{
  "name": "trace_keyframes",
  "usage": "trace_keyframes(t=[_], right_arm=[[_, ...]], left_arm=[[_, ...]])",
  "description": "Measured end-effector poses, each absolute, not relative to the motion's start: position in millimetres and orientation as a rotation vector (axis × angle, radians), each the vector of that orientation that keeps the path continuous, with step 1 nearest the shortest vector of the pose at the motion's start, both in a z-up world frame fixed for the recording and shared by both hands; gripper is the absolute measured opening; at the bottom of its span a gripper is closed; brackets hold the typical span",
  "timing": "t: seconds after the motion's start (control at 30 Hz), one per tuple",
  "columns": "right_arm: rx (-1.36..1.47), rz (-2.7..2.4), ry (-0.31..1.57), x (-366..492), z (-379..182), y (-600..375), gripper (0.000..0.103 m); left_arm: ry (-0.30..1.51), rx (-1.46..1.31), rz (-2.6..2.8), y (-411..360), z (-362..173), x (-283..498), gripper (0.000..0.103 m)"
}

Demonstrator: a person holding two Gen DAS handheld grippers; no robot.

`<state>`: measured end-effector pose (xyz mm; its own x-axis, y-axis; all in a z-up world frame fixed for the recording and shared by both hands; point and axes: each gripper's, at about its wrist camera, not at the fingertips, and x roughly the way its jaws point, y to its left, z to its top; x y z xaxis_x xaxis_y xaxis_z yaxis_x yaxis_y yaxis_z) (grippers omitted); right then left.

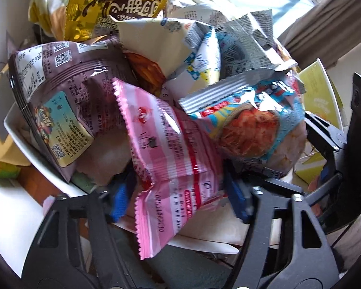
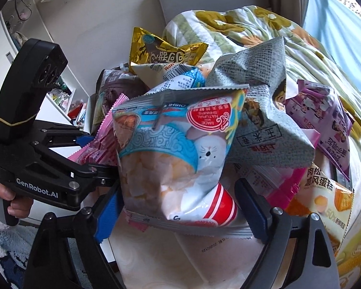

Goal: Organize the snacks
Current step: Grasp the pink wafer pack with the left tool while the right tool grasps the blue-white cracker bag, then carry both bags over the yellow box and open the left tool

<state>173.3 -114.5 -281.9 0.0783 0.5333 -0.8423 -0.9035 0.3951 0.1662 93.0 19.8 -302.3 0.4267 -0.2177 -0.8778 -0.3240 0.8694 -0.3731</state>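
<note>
Left gripper (image 1: 180, 200) spread wide, blue pads either side of glossy pink-striped packet (image 1: 170, 149) with zigzag crimped ends; contact unclear. Right gripper (image 2: 180, 214) also wide, straddling puffy blue-and-white prawn-cracker bag (image 2: 178, 156), crinkled foil, serrated seal; pads not visibly pressing. Both packets sit atop heaped snack pile in white tray (image 1: 36, 151). Behind: gold foil chocolate pack (image 2: 166, 53), grey matte bag (image 2: 260, 77), floral quilt (image 2: 252, 24).

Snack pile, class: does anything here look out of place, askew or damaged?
Nothing looks torn or spilled. The packets lie jumbled at all angles, heaped above the white tray. The pink packet hangs over the tray's edge between the left gripper's fingers; the blue packet sits upside down.
</note>
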Motion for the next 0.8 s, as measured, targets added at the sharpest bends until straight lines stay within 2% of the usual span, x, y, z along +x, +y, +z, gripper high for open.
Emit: trace_keyframes(t=[0.3, 0.43, 0.8], right_arm=[[-0.472, 1.165, 0.993, 174.5, -282.2, -115.0, 0.064], [-0.446, 1.146, 0.985, 170.7, -278.9, -121.7, 0.060], [-0.397, 0.986, 0.979, 147.4, -256.8, -142.5, 0.057]], left_arm=[[1.144, -0.506, 0.088, 12.9, -292.2, 93.4, 0.052], [1.142, -0.496, 0.080, 20.3, -289.1, 84.5, 0.052], [1.127, -0.442, 0.003, 32.6, -263.3, 69.9, 0.051]])
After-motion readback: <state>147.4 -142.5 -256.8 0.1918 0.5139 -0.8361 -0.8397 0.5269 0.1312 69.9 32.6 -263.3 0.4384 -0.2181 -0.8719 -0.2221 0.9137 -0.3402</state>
